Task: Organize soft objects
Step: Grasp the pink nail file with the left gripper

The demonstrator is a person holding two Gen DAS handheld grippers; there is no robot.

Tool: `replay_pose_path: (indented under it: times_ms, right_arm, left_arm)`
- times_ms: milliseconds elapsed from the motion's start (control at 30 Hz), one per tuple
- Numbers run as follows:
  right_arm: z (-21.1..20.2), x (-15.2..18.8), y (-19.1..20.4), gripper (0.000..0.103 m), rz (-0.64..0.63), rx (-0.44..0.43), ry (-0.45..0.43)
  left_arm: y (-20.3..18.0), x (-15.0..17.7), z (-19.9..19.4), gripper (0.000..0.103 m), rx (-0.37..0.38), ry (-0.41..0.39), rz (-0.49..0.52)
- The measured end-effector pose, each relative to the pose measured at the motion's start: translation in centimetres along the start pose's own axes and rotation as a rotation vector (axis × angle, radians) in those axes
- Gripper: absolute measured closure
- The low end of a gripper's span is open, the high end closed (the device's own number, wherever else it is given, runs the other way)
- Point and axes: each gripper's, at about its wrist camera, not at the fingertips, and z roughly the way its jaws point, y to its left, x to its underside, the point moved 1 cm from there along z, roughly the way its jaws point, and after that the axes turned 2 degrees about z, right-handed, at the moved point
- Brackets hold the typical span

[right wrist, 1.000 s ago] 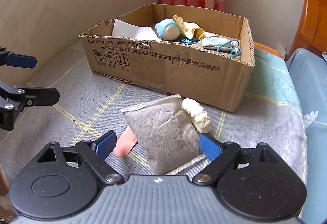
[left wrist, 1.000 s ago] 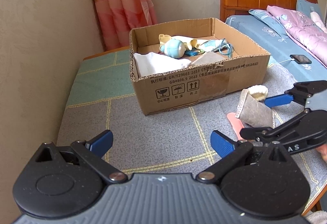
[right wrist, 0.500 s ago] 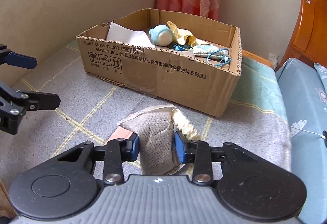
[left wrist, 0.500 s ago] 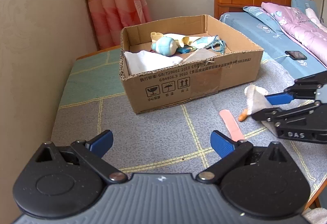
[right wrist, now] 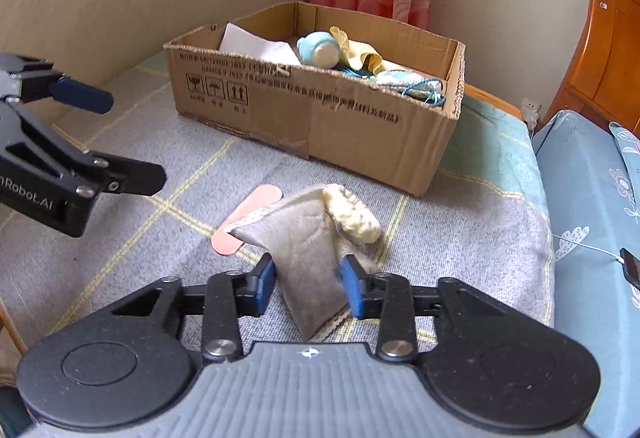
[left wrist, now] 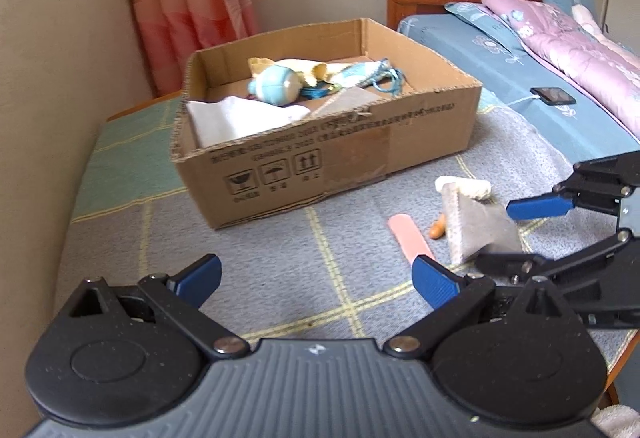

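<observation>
Several soft things already lie inside the cardboard box at the upper middle of the right wrist frame: a white cloth, a pale blue round toy, a yellowish fabric piece and a blue drawstring pouch. That part of the job looks done.

Three items remain outside the box on the grey checked mat covering the table. The grey pouch with its cream fleece cuff sits at the lower centre of that frame, pinched between the jaws of the right gripper, which are closed on its lower half; the pouch appears raised a little, though whether it is clear of the mat cannot be told. Just behind it lies a pink strip, flat on the mat. In the left wrist frame a small orange piece shows right of centre, between the strip and the pouch.

The left gripper holds nothing, its jaws spread wide at the lower part of its frame, near the strip.

By my reading, the task is past halfway: the pouch needs carrying into the box, then the strip and the orange piece.
</observation>
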Motion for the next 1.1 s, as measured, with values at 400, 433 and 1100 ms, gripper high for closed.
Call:
replay_pose_path:
  times_ms: [400, 433, 1100]
  right_arm:
    - [0.5, 1.9, -1.2, 0.012, 0.021, -0.037, -0.009]
    - [0.6, 2.0, -1.2, 0.008, 0.025, -0.042, -0.008]
    - [0.9, 2.3, -1.4, 0.000, 0.009, -0.069, -0.017]
  left_arm:
    - [-2.5, -0.1, 4.1, 0.002, 0.077, 0.067, 0.016]
    - [-2.5, -0.1, 4.4, 0.002, 0.078, 0.071, 0.013]
    - [-2.0, 0.4, 3.8, 0.009, -0.040, 0.020, 0.109]
